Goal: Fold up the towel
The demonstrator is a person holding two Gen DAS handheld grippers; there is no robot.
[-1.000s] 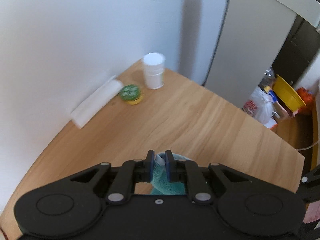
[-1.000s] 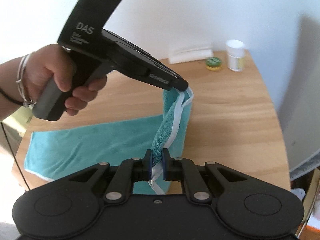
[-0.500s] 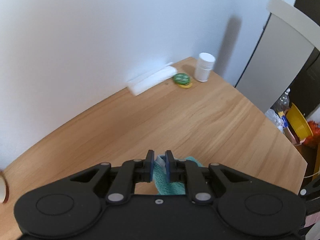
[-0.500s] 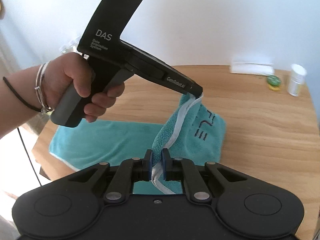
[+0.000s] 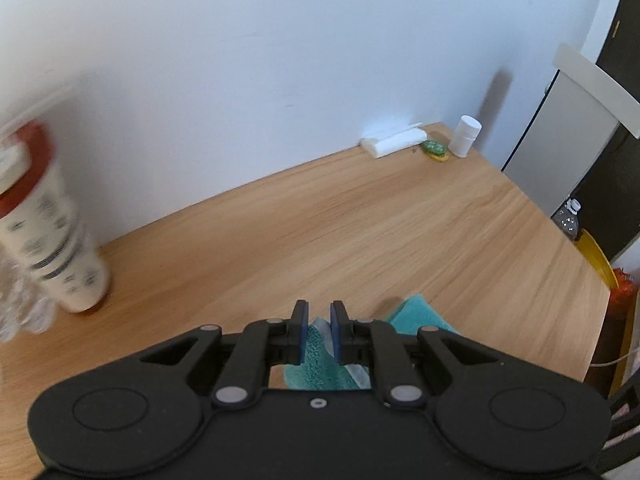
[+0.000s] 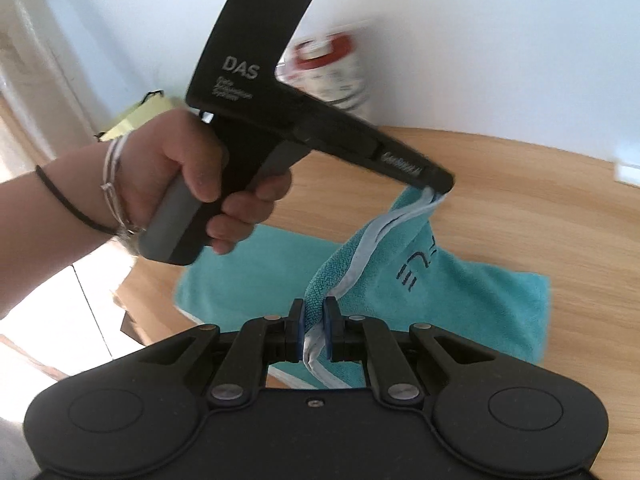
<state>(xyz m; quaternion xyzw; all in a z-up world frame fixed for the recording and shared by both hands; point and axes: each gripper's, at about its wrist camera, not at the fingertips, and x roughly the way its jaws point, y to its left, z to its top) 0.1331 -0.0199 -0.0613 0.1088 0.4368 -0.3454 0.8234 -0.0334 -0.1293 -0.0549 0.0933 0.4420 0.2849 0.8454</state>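
The teal towel (image 6: 472,280) with a pale blue hem lies on the wooden table (image 6: 540,200), one end lifted. My right gripper (image 6: 314,322) is shut on the towel's hemmed edge. My left gripper (image 6: 436,188), held in a hand, is shut on the far corner of the same edge, above the table. In the left wrist view my left gripper (image 5: 319,322) pinches the towel (image 5: 320,364), and more of the cloth shows just past the fingers.
A red-lidded patterned canister (image 5: 52,240) stands at the left by the white wall. A white packet (image 5: 394,143), a green and yellow sponge (image 5: 435,148) and a white jar (image 5: 464,136) sit at the table's far corner. The table edge (image 5: 580,256) runs along the right.
Both grippers have carried the lifted towel edge leftwards over the flat part. The jar and sponge have slid to the far right, and the canister has come into view.
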